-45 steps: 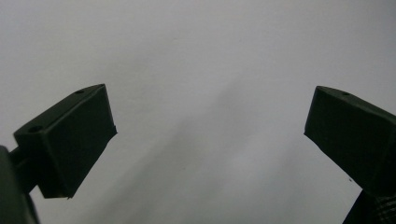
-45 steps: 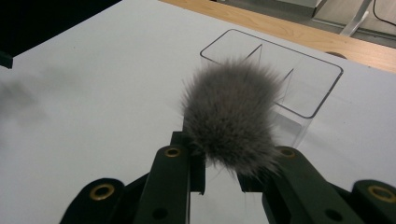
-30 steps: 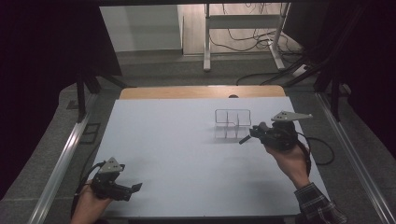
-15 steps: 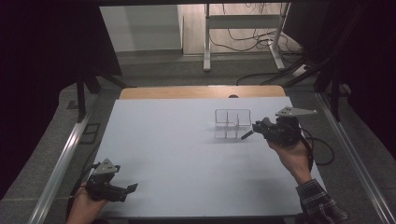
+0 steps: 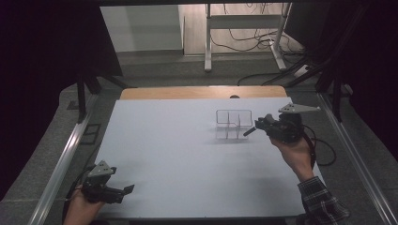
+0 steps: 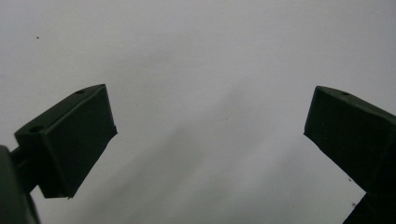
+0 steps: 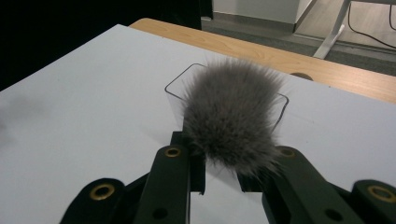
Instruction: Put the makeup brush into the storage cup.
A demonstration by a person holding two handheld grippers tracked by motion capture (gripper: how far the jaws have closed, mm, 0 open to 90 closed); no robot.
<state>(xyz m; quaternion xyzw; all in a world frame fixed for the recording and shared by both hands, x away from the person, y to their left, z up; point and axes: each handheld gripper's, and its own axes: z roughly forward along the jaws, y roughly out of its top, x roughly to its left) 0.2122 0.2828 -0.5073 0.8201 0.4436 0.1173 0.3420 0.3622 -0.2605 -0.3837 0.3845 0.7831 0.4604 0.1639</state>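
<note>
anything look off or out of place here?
Nothing stands out. The clear divided organizer stands upright and square on the white table, with no spill or damage visible. The right gripper is shut on a grey fur pom-pom just short of it. The left gripper is open over bare table.

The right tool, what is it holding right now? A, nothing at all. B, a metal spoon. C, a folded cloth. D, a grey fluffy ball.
D: in the right gripper view the right tool has its jaws closed on a grey fluffy ball, held in front of the clear divided box on the white table.
</note>
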